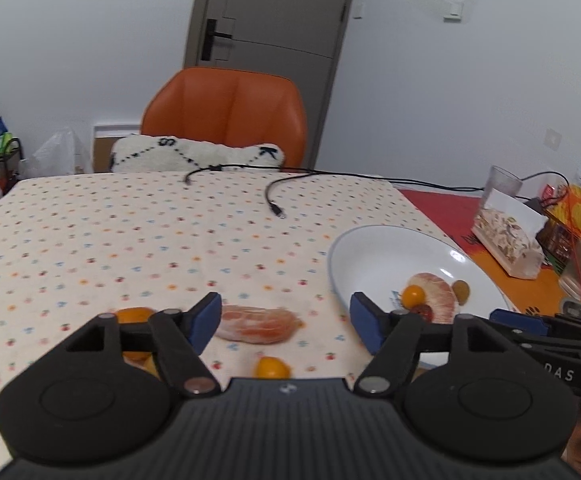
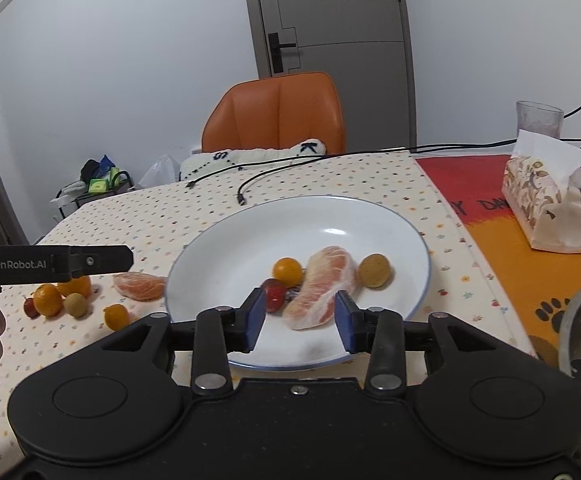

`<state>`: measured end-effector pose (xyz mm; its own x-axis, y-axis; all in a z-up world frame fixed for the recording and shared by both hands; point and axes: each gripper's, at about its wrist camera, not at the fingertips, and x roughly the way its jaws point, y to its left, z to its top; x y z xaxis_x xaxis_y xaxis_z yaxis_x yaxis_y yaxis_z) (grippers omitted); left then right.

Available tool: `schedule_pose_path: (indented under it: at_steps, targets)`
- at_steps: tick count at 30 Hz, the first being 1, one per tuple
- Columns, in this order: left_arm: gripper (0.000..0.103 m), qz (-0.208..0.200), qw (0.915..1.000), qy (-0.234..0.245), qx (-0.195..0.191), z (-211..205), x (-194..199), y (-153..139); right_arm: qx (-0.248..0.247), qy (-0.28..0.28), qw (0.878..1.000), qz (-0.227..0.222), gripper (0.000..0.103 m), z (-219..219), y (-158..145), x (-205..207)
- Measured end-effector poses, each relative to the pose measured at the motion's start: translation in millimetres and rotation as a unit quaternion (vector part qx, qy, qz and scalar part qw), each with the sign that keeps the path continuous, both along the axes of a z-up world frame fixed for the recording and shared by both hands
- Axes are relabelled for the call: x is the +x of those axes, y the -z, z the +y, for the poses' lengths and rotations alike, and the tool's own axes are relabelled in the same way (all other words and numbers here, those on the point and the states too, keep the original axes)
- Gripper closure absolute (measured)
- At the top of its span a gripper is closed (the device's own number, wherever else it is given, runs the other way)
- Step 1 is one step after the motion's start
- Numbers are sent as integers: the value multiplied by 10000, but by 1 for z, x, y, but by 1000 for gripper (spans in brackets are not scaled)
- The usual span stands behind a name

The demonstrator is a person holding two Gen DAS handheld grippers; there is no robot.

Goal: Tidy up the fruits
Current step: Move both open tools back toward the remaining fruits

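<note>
The left gripper (image 1: 285,320) stands with its blue-padded jaws apart and nothing pressed between them. Just beyond them, on the cream cloth dotted with small coloured flowers (image 1: 130,232), lies a peeled pink-orange citrus segment (image 1: 257,323). Its long axis runs crosswise to the gripper's line, from one pad towards the other, and it sits closer to the left pad than to the right. That is what the next move seems to turn on: the jaws span the segment lengthwise, so a straight advance and close would squeeze it end to end — turning the wrist to take it across its narrow width looks the safer way. A small round orange kumquat (image 1: 271,367) sits nearer still, partly under the gripper body, and more orange fruit (image 1: 132,315) peeks out behind the left finger.

The right gripper (image 2: 299,318) hangs over the near rim of the shallow white plate with a thin blue edge (image 2: 370,216). Its jaws are part-way open and grasp nothing; the larger peeled pink citrus segment (image 2: 322,286) lies on the plate just ahead of them, slanting away to the right, clear of both pads. Beside it on the plate are an orange kumquat (image 2: 287,270), a dull yellow-brown round fruit (image 2: 374,270) and a small dark red fruit (image 2: 274,294).

For the segment on the cloth, the left hand is plainly nearer — the plate lies to its right.
</note>
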<state>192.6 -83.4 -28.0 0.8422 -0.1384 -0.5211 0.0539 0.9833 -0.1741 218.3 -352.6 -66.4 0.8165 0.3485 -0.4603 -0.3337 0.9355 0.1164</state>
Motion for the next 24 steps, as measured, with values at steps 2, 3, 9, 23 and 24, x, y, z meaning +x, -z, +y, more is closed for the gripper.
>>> schedule_pose_path:
  at_steps: [2,3,9,23,24]
  targets:
    - [28,-31,10000,-32,9,6,-4,-1,-4,-32,10000,-9,59,4,-1,-2]
    - [26,-40,10000,-55,33,8,-6,-1,-3,-45,10000,-12,57,5,-1,-3]
    - [23,-77,9996,-261,104,26,-16,-2,30,-144,9999,-27,48,16,-4,-7]
    - [22,2,9983,-583,67,66,-35,5,192,-523,9984,-80,28,50,-10,-15]
    - [22,12,9982,-591,70,68,-36,6,195,-555,9982,-86,28,52,-11,-15]
